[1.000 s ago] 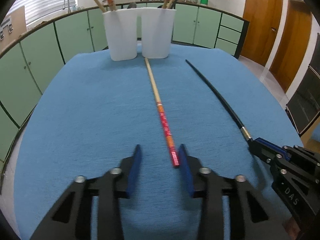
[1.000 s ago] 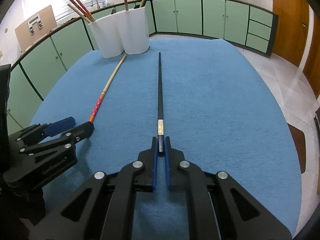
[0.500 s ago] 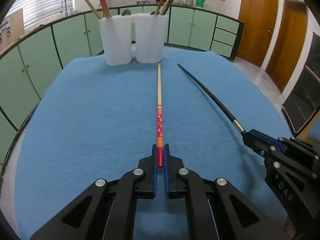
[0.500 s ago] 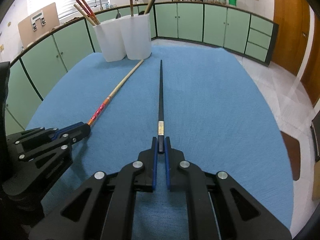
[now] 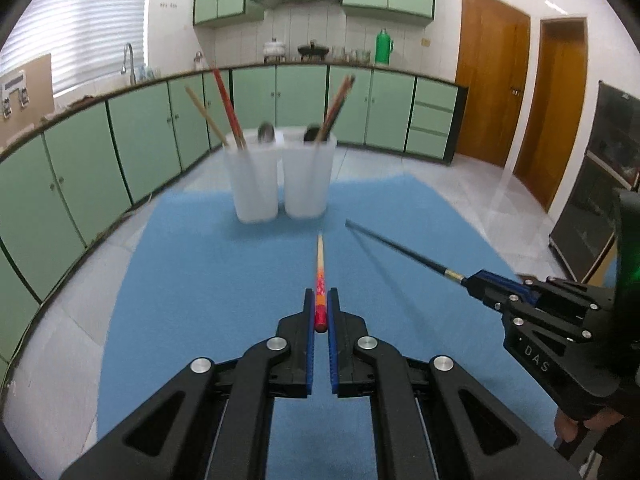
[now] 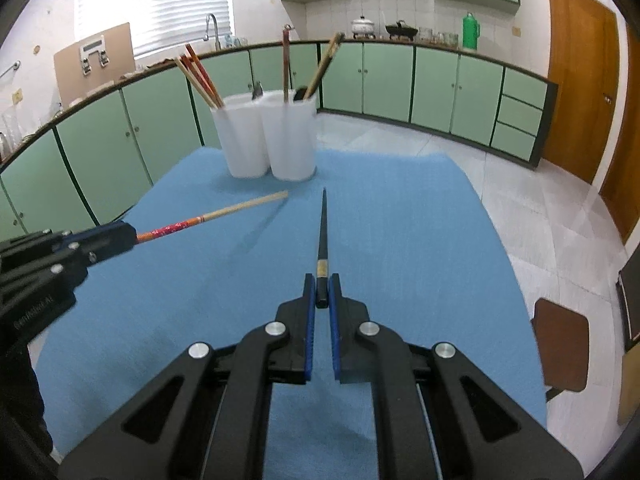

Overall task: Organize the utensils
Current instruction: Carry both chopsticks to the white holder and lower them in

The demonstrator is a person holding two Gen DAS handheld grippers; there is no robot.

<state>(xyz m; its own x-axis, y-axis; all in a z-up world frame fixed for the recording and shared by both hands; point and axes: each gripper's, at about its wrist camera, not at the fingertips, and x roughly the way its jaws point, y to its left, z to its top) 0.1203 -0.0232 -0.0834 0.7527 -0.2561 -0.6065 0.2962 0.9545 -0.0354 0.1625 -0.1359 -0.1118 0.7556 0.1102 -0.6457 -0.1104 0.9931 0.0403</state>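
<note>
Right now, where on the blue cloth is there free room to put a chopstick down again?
The blue cloth is bare right of the black chopstick, and left of the red chopstick toward the cabinets. It is crowded only at the far edge, around the two white cups.

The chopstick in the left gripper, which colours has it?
Red patterned handle, orange band, pale wooden tip; clearest in the right wrist view.

Red-patterned chopstick and black chopstick, both airborne, tips toward two white cups.
</note>
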